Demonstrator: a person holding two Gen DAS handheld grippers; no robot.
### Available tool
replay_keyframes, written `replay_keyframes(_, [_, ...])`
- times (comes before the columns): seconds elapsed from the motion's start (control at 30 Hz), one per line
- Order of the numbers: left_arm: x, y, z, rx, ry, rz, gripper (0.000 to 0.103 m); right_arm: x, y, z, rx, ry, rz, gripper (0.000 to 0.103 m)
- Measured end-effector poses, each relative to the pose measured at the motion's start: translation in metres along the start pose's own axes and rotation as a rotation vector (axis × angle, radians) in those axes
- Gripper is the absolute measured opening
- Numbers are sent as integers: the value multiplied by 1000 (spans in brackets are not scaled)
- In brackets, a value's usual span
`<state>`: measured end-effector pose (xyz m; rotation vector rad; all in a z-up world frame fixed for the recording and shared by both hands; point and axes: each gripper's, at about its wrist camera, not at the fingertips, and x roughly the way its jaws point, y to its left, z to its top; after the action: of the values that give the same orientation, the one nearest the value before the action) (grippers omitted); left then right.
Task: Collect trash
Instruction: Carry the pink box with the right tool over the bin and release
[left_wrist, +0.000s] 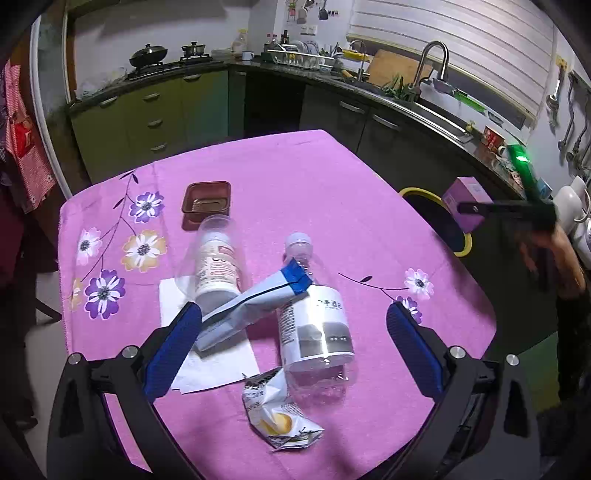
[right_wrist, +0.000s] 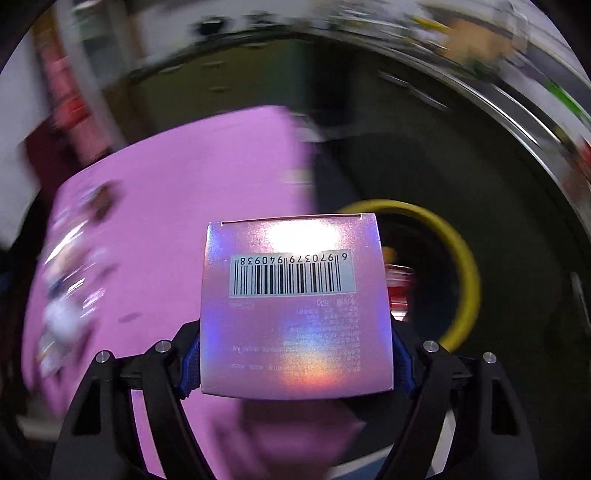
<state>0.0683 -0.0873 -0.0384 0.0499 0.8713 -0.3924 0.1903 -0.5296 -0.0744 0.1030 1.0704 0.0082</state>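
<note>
1. The right tool (right_wrist: 295, 354) is clenched on a shiny pink box (right_wrist: 295, 306), its blue pads pressing the box's 2 side walls near the lower end; the barcode face is turned toward the camera, likely because the box was taken by its narrow sides.
2. The box hangs in the air past the tabletop's (left_wrist: 332, 192) right edge, near the yellow-rimmed bin (right_wrist: 465, 266) on the floor; I judge it is being carried there to be dropped.
3. The left tool (left_wrist: 291, 332) is released, its jaws spread wide above the tabletop's near edge; it brackets the next trash: 2 clear bottles (left_wrist: 314, 325), a blue-and-white wrapper (left_wrist: 255, 299) lying across them, a crumpled packet (left_wrist: 277, 413) and a white napkin (left_wrist: 218, 365).
4. A brown tray (left_wrist: 206, 203) sits toward the far edge.
</note>
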Motion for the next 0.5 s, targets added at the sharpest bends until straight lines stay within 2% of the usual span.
replay_keyframes(0.13, [4,-7,2,12,18,4,96,52,-42,20,81,83,-56,77])
replay_keyframes(0.27, [9,-14,1,32,44,12,96,88,-66,37,121,108,-146,79])
replay_keyframes(0.33, [14,-21,0,53,66,15,96,90,-72,40,136,91,-176,79])
replay_keyframes(0.4, [18,-25,-1,72,84,18,96,82,-73,38,145,67,-155,80])
replay_keyframes(0.43, [21,-28,-2,81,96,16,96,76,-70,34,139,52,-146,86])
replay_keyframes(0.5, [27,-30,-2,89,118,7,96,65,-62,25,106,31,-148,88])
